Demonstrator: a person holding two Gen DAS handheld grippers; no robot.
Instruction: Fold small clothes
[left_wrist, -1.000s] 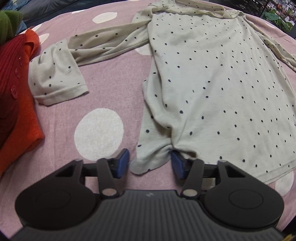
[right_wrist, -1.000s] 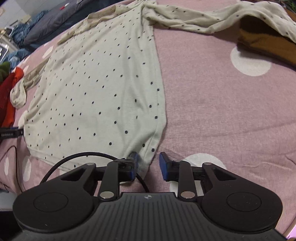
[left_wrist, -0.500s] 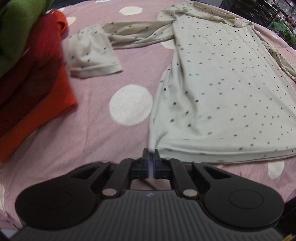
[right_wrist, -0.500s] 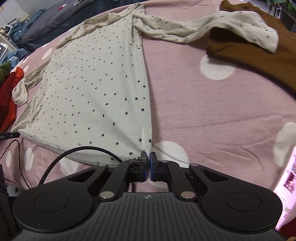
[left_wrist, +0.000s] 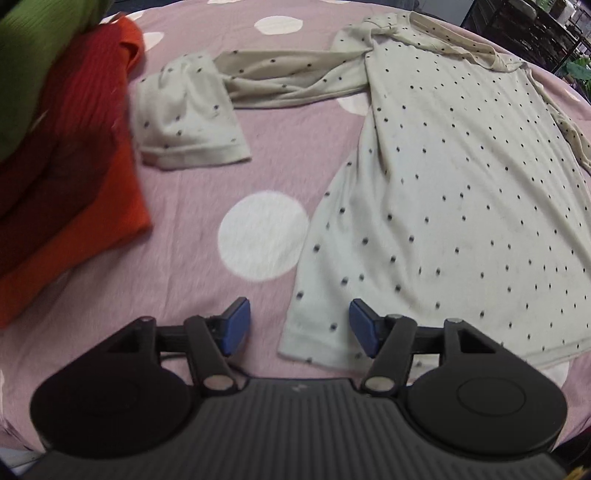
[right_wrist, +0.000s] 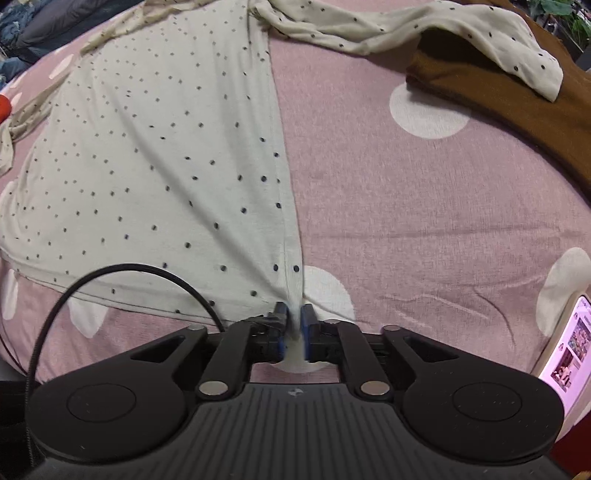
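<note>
Right gripper pinches the polka-dot shirt at its hem corner; left gripper gapes wide at six o'clock, needing to close on the hem.

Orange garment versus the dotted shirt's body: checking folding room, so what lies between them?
In the left wrist view, between the orange garment and the dotted shirt lies only pink bedspread with a white dot.

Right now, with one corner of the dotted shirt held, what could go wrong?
1. The left gripper is open, so the right gripper alone may drag the dotted shirt askew.
2. Its right sleeve lies over the brown garment and may pull it along.
3. The cable lies over the hem and might snag.
</note>
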